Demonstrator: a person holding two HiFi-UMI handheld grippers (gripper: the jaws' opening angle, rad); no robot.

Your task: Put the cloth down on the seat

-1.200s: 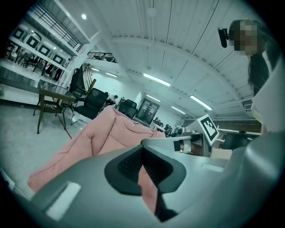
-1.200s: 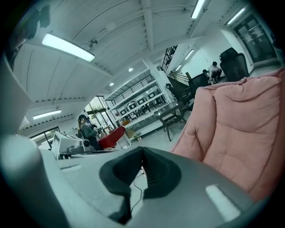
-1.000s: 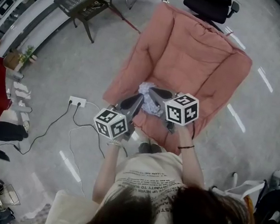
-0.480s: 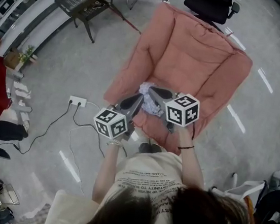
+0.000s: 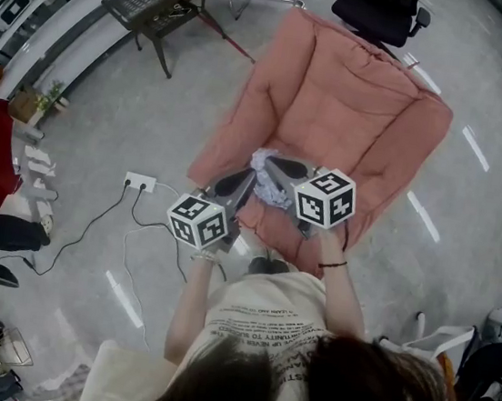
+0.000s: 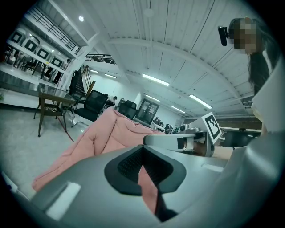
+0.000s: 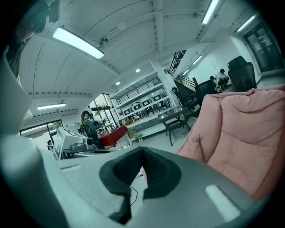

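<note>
Both tools are pressed together, pinching nothing: left tool and right tool point at the crumpled cloth, which lies near the front edge of the pink armchair seat. A tip snagging a fold while pulling back could drag it onto the floor.

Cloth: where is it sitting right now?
Head view: the crumpled white cloth is at the pink armchair seat's front edge, centre frame, by the tips of the left hand-held gripper and right hand-held gripper.
</note>
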